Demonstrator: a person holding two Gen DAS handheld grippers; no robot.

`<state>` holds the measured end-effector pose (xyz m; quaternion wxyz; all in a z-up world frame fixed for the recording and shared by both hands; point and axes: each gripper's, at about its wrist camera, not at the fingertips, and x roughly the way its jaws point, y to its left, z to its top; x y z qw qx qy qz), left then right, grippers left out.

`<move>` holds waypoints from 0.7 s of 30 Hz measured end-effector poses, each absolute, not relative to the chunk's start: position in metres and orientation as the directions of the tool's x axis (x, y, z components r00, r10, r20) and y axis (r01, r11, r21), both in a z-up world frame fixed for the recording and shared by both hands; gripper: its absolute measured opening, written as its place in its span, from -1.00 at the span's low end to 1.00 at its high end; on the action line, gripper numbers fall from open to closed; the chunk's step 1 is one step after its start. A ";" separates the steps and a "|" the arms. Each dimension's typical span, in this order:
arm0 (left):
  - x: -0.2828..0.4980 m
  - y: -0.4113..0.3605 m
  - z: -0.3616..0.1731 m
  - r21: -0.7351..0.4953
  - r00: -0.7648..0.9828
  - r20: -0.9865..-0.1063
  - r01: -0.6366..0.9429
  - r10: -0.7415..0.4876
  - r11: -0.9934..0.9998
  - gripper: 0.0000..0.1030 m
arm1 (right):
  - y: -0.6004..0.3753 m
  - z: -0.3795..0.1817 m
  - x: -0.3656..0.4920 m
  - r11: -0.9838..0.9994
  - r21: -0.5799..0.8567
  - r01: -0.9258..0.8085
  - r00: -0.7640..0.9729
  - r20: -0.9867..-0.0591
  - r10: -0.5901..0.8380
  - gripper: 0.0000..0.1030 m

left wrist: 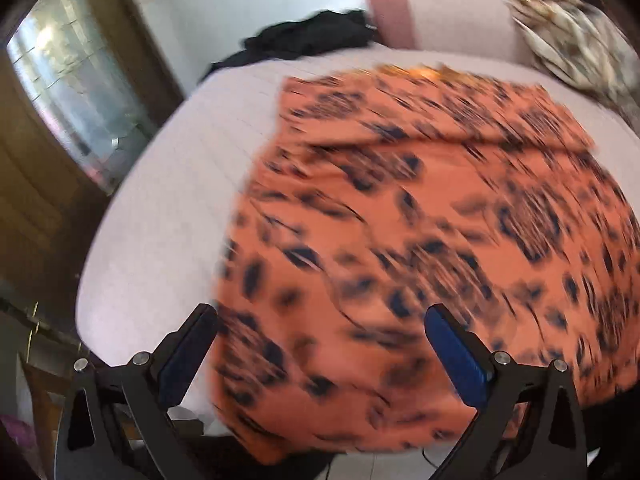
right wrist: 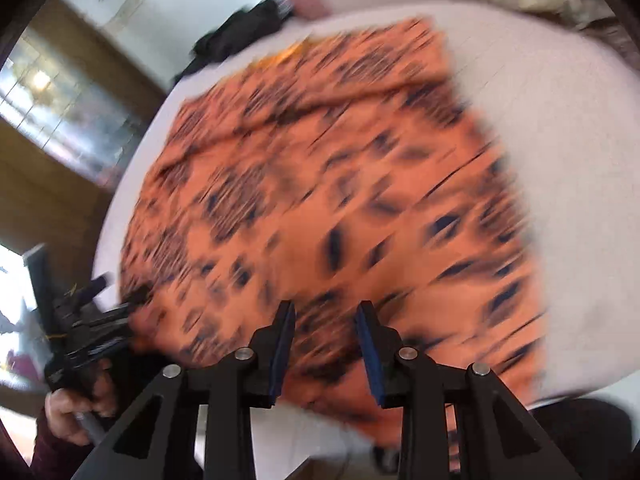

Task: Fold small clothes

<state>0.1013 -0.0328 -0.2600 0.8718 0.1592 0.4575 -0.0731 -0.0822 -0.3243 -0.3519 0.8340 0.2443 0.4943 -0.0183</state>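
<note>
An orange cloth with dark blue-black spots lies spread on a pale pink padded surface, with a fold line across its far part. My left gripper hangs over the cloth's near left corner with its jaws wide apart and nothing between the blue pads. In the right wrist view the same cloth fills the middle. My right gripper hovers over its near edge, jaws partly apart and empty. The left gripper, held by a hand, sits at the cloth's left edge. Both views are motion-blurred.
A black garment lies at the far edge of the surface beside a pink cushion. A beige patterned fabric is heaped at the far right. A wooden door with a glass pane stands to the left.
</note>
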 end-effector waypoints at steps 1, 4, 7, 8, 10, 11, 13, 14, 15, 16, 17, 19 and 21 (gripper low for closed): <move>0.117 -0.024 -0.256 0.201 0.570 -0.821 0.233 0.034 0.951 1.00 | -0.339 -0.349 -0.080 0.866 0.397 0.303 0.519 -0.831 0.199 -0.31; 0.139 -0.013 -0.264 0.200 0.529 -0.845 0.178 0.078 0.964 1.00 | -0.374 -0.350 -0.067 0.824 0.436 0.362 0.522 -0.827 0.209 -0.31; 0.150 -0.003 -0.286 0.226 0.475 -0.871 0.163 0.124 0.960 1.00 | -0.388 -0.368 -0.050 0.805 0.423 0.415 0.474 -0.856 0.206 -0.30; 0.150 -0.003 -0.292 0.230 0.465 -0.876 0.164 0.130 0.959 1.00 | -0.389 -0.377 -0.048 0.800 0.424 0.425 0.456 -0.864 0.215 -0.30; 0.141 0.005 -0.295 0.192 0.480 -0.872 0.152 0.097 0.970 1.00 | -0.381 -0.376 -0.052 0.819 0.405 0.408 0.474 -0.860 0.189 -0.29; 0.140 0.007 -0.297 0.183 0.474 -0.875 0.149 0.092 0.972 1.00 | -0.377 -0.376 -0.056 0.831 0.397 0.389 0.471 -0.861 0.191 -0.29; 0.132 0.015 -0.300 0.156 0.473 -0.878 0.139 0.073 0.978 1.00 | -0.375 -0.379 -0.067 0.830 0.411 0.376 0.475 -0.855 0.207 -0.28; 0.127 0.017 -0.301 0.154 0.475 -0.877 0.138 0.071 0.978 1.00 | -0.373 -0.381 -0.073 0.830 0.421 0.367 0.485 -0.847 0.215 -0.28; 0.123 0.019 -0.302 0.154 0.478 -0.875 0.139 0.070 0.978 1.00 | -0.372 -0.382 -0.079 0.832 0.423 0.359 0.491 -0.844 0.217 -0.28; 0.118 0.020 -0.303 0.162 0.481 -0.874 0.142 0.075 0.977 1.00 | -0.371 -0.383 -0.086 0.832 0.424 0.356 0.493 -0.842 0.218 -0.28; 0.113 0.021 -0.304 0.166 0.481 -0.873 0.144 0.078 0.976 1.00 | -0.370 -0.383 -0.089 0.831 0.428 0.355 0.497 -0.839 0.219 -0.28; 0.106 0.022 -0.305 0.179 0.474 -0.876 0.152 0.087 0.972 1.00 | -0.363 -0.385 -0.094 0.836 0.417 0.357 0.494 -0.844 0.210 -0.28; 0.093 0.025 -0.306 0.185 0.466 -0.880 0.160 0.091 0.970 1.00 | -0.353 -0.386 -0.094 0.848 0.396 0.352 0.497 -0.847 0.189 -0.28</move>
